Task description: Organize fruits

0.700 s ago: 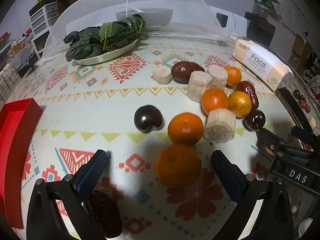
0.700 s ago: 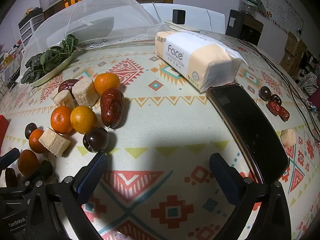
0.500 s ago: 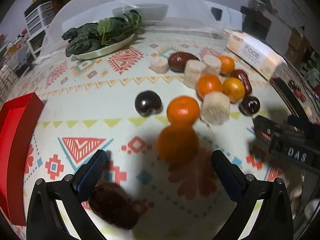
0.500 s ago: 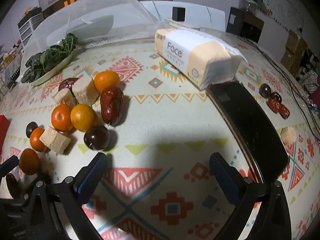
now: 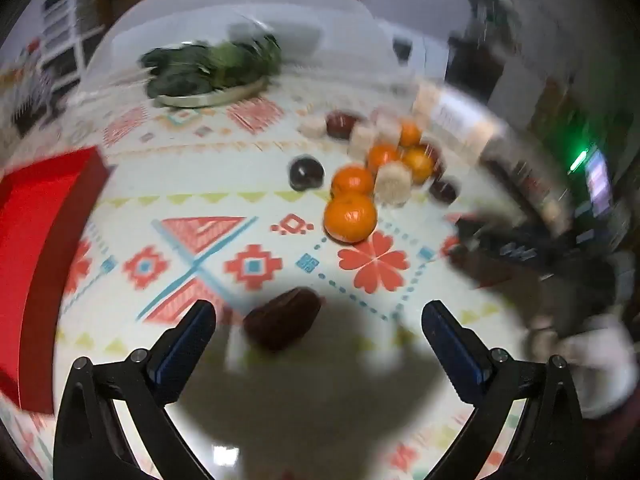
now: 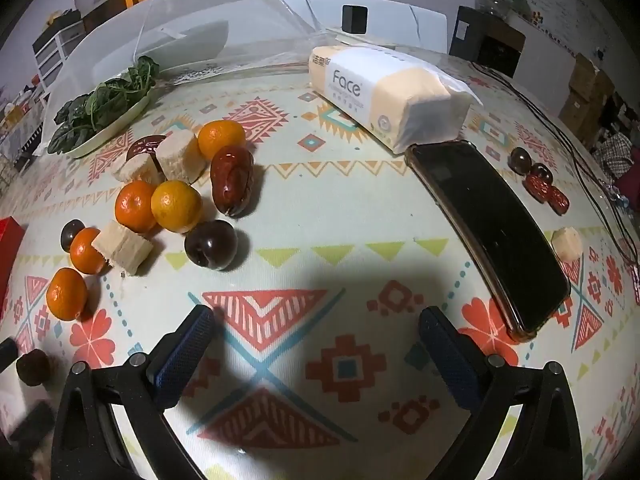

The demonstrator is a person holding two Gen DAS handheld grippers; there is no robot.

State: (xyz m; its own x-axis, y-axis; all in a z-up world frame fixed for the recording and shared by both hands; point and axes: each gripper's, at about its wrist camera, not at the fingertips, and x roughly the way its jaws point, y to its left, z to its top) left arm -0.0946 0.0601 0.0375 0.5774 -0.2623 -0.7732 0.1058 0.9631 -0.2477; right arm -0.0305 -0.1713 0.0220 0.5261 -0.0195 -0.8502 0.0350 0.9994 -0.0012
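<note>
Dark red and wrinkled, the date lies on the patterned tablecloth just ahead of the left gripper, a little toward its left finger and not yet between the pads. Its long axis runs slantwise, low at the left and rising to the right, so it sits across the gap rather than along it. The left gripper's jaws stand wide apart with nothing in them; the right gripper is likewise spread and empty, over bare cloth.

In the right wrist view the same date shows only at the far left edge, well apart from those fingers, so the left hand is plainly the nearer one (the left view is smeared, so fine detail is unsure). The nearest tangerine lies farther ahead, and the red box waits to the left, a likely place for sorted fruit.
</note>
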